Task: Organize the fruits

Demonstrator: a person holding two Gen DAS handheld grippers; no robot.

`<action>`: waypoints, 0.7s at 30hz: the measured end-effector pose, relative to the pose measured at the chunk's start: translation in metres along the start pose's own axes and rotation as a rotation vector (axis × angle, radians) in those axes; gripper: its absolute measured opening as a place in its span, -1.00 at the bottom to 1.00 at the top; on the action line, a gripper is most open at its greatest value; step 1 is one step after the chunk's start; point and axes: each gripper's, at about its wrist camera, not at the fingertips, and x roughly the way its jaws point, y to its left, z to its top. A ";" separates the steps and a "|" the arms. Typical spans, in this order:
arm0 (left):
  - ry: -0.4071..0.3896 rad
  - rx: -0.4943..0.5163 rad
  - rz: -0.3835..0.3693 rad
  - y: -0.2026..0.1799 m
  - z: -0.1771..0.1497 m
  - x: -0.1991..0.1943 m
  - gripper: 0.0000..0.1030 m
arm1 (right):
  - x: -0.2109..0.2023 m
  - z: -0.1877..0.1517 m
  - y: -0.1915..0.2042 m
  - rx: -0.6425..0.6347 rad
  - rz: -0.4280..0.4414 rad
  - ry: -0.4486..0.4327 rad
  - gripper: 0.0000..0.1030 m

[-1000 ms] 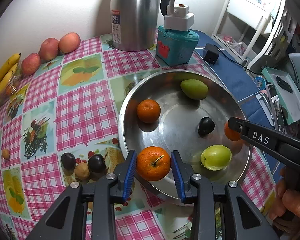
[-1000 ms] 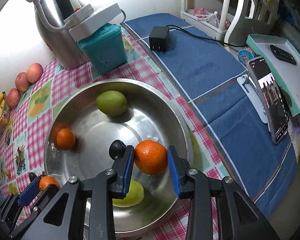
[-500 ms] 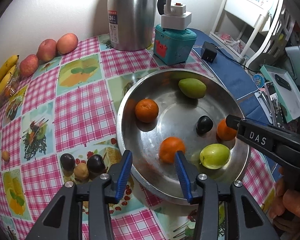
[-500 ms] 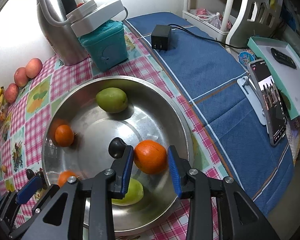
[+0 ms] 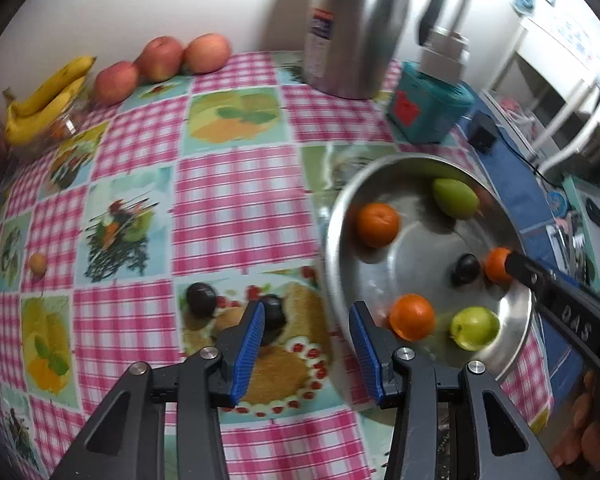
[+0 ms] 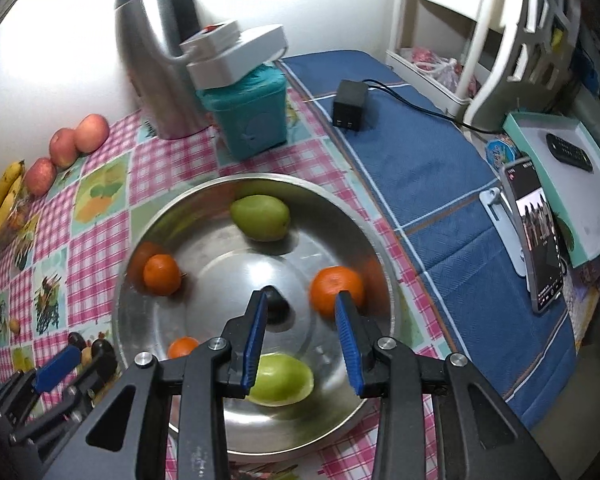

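Fruit lies in a round steel bowl (image 6: 380, 248): three oranges, two green fruits and a dark plum. The right hand-held gripper (image 6: 300, 320) hangs over the bowl with its blue ribbed fingers apart and nothing between them; one orange (image 6: 334, 288) sits just beyond its right finger, the dark plum (image 6: 276, 304) partly hidden behind its left finger. A smooth green fruit (image 6: 284, 380) lies below the fingers near the bowl's front rim, a pointed green one (image 6: 260, 222) at the far side, and a small orange (image 6: 161, 274) to the left.

The left hand-held gripper (image 5: 306, 340) hovers over the checked pink desk (image 5: 236, 208) just left of the bowl's rim, fingers wide apart and holding nothing. A dark plum (image 5: 272, 316) rests on the cloth touching its left finger in the view, with a second plum (image 5: 201, 298) further left. An orange (image 5: 412, 317) lies inside the bowl just beyond its right finger.

Apples (image 5: 160, 58) and bananas (image 5: 44, 98) line the desk's far edge by the wall. Between them and the bowl the glossy cloth is mostly open. A steel kettle (image 5: 352, 28) and teal box (image 5: 428, 108) stand behind the bowl.
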 end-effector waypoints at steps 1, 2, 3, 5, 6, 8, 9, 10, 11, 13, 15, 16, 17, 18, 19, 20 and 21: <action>0.001 -0.014 0.000 0.005 0.000 -0.001 -0.07 | -0.001 -0.001 0.005 -0.011 0.000 0.001 -0.30; 0.000 -0.031 0.003 0.012 0.001 -0.002 -0.07 | -0.001 -0.002 0.009 -0.021 0.002 0.004 -0.30; -0.001 -0.043 0.007 0.017 0.001 -0.003 -0.07 | -0.002 -0.003 0.014 -0.033 0.012 0.007 -0.30; -0.006 -0.071 0.019 0.029 0.002 -0.006 -0.07 | -0.003 -0.006 0.025 -0.057 0.041 0.013 -0.30; -0.011 -0.088 0.027 0.036 0.003 -0.008 -0.07 | -0.003 -0.007 0.030 -0.069 0.050 0.015 -0.30; -0.023 -0.107 0.055 0.048 0.004 -0.012 -0.07 | -0.005 -0.011 0.042 -0.100 0.061 0.015 -0.30; -0.028 -0.115 0.086 0.056 0.004 -0.014 -0.07 | -0.007 -0.012 0.048 -0.117 0.070 0.013 -0.30; -0.031 -0.123 0.108 0.061 0.004 -0.016 -0.07 | -0.008 -0.013 0.054 -0.132 0.080 0.011 -0.30; -0.036 -0.137 0.124 0.069 0.004 -0.018 -0.07 | -0.010 -0.014 0.059 -0.141 0.087 0.010 -0.30; -0.043 -0.166 0.144 0.083 0.004 -0.022 -0.07 | -0.013 -0.016 0.068 -0.161 0.105 0.006 -0.30; -0.054 -0.190 0.165 0.097 0.004 -0.026 -0.07 | -0.017 -0.018 0.075 -0.179 0.118 0.002 -0.30; -0.059 -0.198 0.174 0.101 0.004 -0.029 -0.07 | -0.019 -0.019 0.079 -0.186 0.123 -0.001 -0.30; -0.066 -0.205 0.183 0.105 0.004 -0.032 -0.07 | -0.021 -0.020 0.081 -0.190 0.128 -0.004 -0.30; -0.074 -0.213 0.192 0.111 0.004 -0.036 -0.07 | -0.022 -0.020 0.084 -0.195 0.133 -0.007 -0.30; -0.079 -0.219 0.198 0.114 0.004 -0.038 -0.07 | -0.024 -0.021 0.087 -0.199 0.138 -0.010 -0.30; -0.087 -0.228 0.204 0.119 0.004 -0.042 -0.07 | -0.025 -0.021 0.089 -0.202 0.143 -0.013 -0.30; -0.090 -0.233 0.207 0.122 0.004 -0.044 -0.07 | -0.026 -0.022 0.091 -0.204 0.145 -0.014 -0.30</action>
